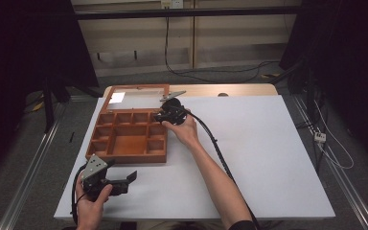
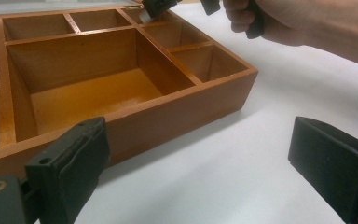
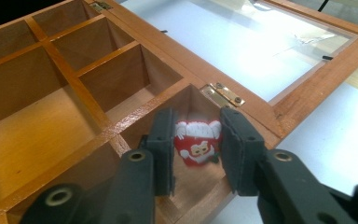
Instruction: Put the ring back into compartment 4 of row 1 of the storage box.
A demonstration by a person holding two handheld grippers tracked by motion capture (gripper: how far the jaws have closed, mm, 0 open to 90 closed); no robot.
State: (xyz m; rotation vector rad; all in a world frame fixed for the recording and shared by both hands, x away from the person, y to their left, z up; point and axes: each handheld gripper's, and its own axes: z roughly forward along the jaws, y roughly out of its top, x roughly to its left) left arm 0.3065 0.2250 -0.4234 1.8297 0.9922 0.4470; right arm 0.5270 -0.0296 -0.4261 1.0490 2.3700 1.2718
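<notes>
A wooden box with several compartments lies open on the white table, its glass lid folded back flat. My right gripper reaches into the back right corner compartment. In the right gripper view a small red and white Santa figure sits between its jaws, with my right gripper shut on it just above the compartment floor, beside a brass hinge. My left gripper hangs open over the table in front of the box; in its own view the left gripper faces the box's front wall.
The white table stretches wide to the right of the box. A black cable trails from my right gripper along the forearm. The box's other compartments hold nothing. Dark curtains and floor rails flank the table.
</notes>
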